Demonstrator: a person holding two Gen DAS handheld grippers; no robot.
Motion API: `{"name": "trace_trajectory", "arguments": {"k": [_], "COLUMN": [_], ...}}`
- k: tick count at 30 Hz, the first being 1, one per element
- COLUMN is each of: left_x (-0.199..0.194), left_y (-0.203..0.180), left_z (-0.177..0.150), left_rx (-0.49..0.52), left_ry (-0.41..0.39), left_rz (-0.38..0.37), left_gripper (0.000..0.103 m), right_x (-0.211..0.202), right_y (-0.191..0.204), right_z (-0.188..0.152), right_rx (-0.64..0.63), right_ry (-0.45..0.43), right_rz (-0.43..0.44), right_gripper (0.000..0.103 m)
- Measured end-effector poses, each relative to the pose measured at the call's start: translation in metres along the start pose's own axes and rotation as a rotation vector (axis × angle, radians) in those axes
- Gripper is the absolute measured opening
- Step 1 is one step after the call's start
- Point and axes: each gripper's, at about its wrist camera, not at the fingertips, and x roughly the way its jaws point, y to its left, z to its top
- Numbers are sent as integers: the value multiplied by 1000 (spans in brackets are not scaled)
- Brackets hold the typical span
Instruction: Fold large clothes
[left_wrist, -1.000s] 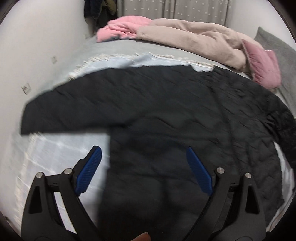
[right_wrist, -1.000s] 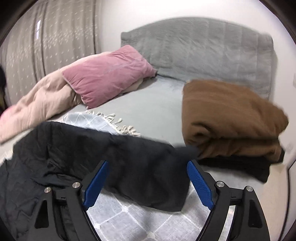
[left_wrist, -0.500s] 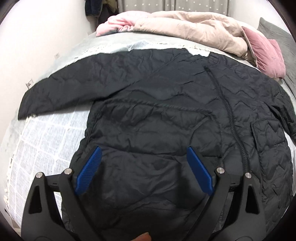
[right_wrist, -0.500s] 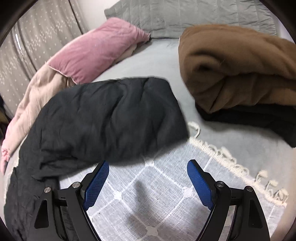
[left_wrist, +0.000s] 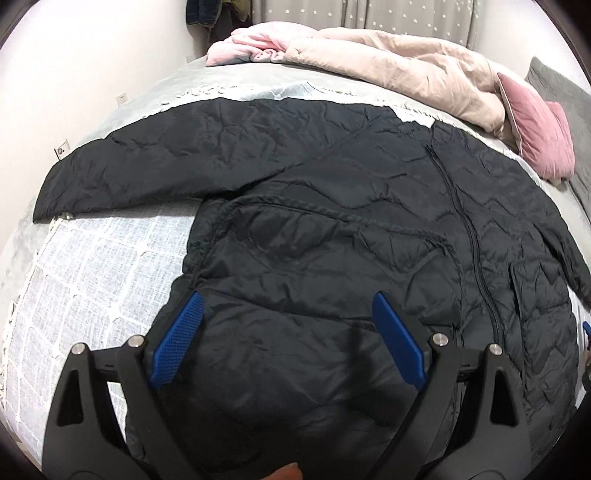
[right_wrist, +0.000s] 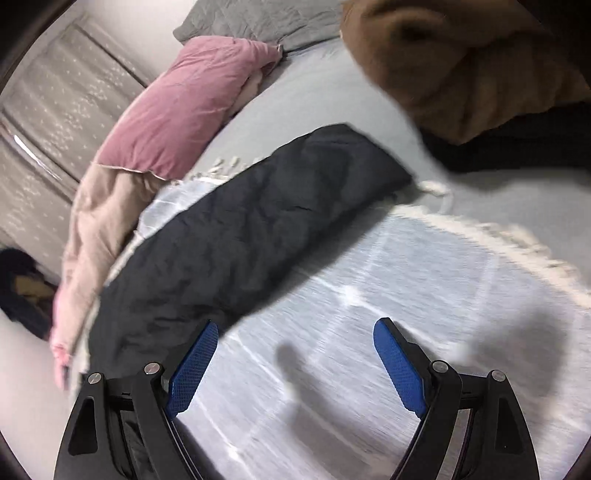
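On the bed's checked throw (left_wrist: 92, 266), the black quilted jacket (left_wrist: 332, 229) lies flat, zipper up, its body under the left gripper (left_wrist: 288, 339). One sleeve (right_wrist: 258, 221) stretches diagonally away, up-left of the right gripper (right_wrist: 291, 365). Both jaws gape wide, empty.

The black quilted jacket (left_wrist: 314, 229), blurred a second ago, now lies sharp and flat on the checked white throw (left_wrist: 96, 258). In the right wrist view its sleeve (right_wrist: 258, 229) runs toward 1 o'clock, the folded brown blanket (right_wrist: 461, 55) sliding to 1 o'clock.
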Motion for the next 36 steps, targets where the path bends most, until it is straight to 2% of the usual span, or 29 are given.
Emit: {"name": "trace_trajectory", "arguments": {"k": [3, 4, 5, 7, 8, 12, 13, 15, 16, 18, 20, 22, 23, 26, 30, 33, 36], "left_x": [3, 4, 6, 9, 11, 19, 23, 30, 33, 35, 33, 28, 26, 22, 10, 4, 6], "left_y": [4, 5, 6, 7, 8, 11, 12, 14, 14, 16, 18, 22, 24, 30, 46, 59, 70], "left_z": [2, 2, 2, 1, 1, 1, 0, 0, 0, -1, 1, 4, 7, 13, 23, 31, 41], "left_rx": [-13, -16, -18, -22, -24, -25, -28, -31, -29, -25, -23, -24, -19, 13, 35, 30, -17], "left_ry": [-7, -5, -4, 0, 2, 26, 45, 84, 93, 103, 108, 108, 113, 135, 112, 81, 61], "left_rz": [8, 14, 20, 30, 34, 45, 46, 46, 47, 53, 48, 32, 13, -27, -68, -157, -246], "left_gripper": [93, 93, 93, 93, 93, 93, 93, 93, 93, 93, 93, 93, 93, 93, 93, 93, 93], "right_x": [11, 17, 23, 40, 42, 7, 5, 22, 38, 53, 52, 44, 34, 6, -44, -68, -84], "right_y": [-2, -1, 0, 13, 20, 83, 92, 94, 88, 75, 68, 67, 66, 75, 93, 122, 156], "right_z": [16, 22, 28, 45, 49, 64, 65, 66, 66, 58, 47, 33, 25, 12, -12, -34, -64], "right_rx": [59, 72, 78, 45, 18, -299, -382, -453, -455, -421, -398, -414, -425, -440, -450, -465, -491], "right_ry": [-50, -57, -60, -8, -8, -221, -271, -245, -166, -85, -66, -47, -47, -59, -51, -27, 8], "right_rz": [65, 78, 80, 28, 13, -72, -143, -299, -372, -394, -370, -359, -355, -301, -163, -57, 68], "right_gripper": [87, 82, 73, 7, 7, 6, 6, 7, 9, 14, 21, 48, 51, 55, 61, 63, 69]}}
